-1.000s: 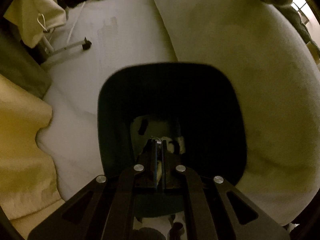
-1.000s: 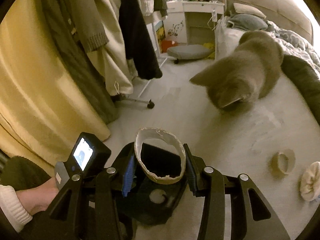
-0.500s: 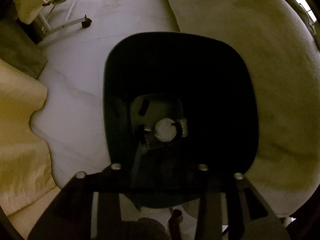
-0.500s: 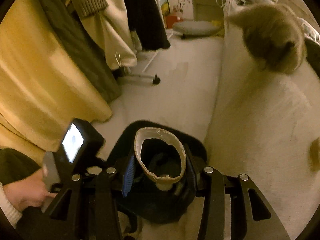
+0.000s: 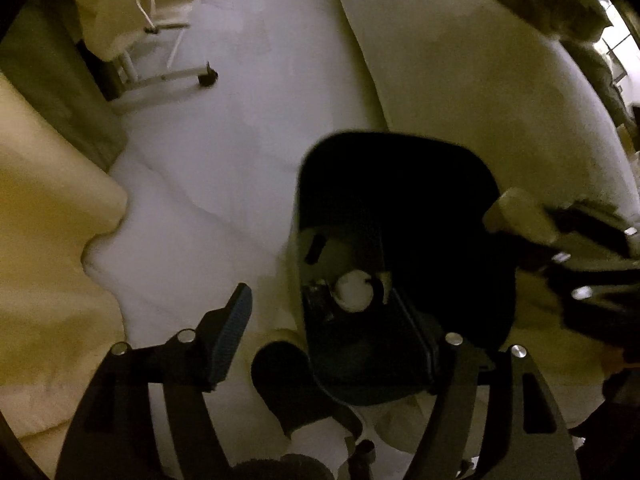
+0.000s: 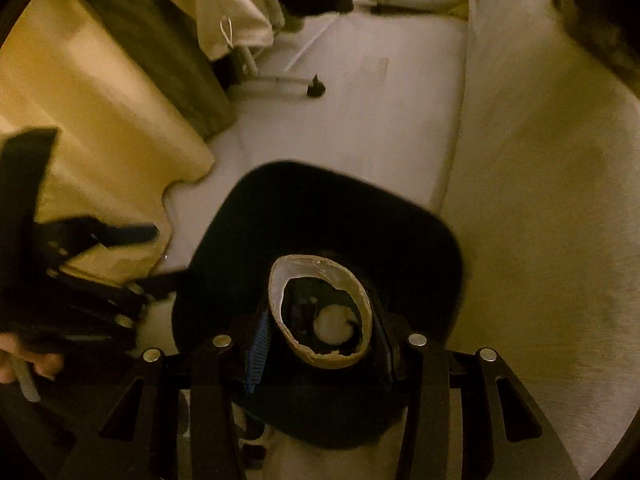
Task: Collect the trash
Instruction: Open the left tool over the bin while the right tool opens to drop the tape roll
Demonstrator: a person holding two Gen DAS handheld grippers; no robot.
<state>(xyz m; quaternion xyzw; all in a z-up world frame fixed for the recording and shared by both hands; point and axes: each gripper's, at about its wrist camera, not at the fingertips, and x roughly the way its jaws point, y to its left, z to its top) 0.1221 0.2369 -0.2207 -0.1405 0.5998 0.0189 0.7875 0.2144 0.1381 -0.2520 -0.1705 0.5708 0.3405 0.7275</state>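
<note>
Left wrist view: bin below, jaws opening, cardboard ring held on the right

Left wrist view. Left gripper points steeply down, jaws opening wide, nothing pinched between them. Its blue-padded finger sits over pale floor, the other finger down against the near rim of the black bin. Bin stands on the floor, just beside the cream bed edge. White crumpled ball lies at the bin bottom with other small scraps, too dark to identify. Right gripper comes in from the right edge, blurred, carrying a tan cardboard ring over the bin's right rim. Yellow fabric on the left, rack foot with a wheel further back.

Right wrist view. Right gripper is partly closed, pads pressing both sides of the cardboard ring; the ring is squashed to an oval, open end facing the camera. It hangs straight over the mouth of the bin. Through the ring, the white ball shows at the bin bottom. Left gripper is at the left edge, blurred, beside the bin, with a hand on its handle. Bed edge on the right, yellow fabric and hanging clothes on the left.
</note>
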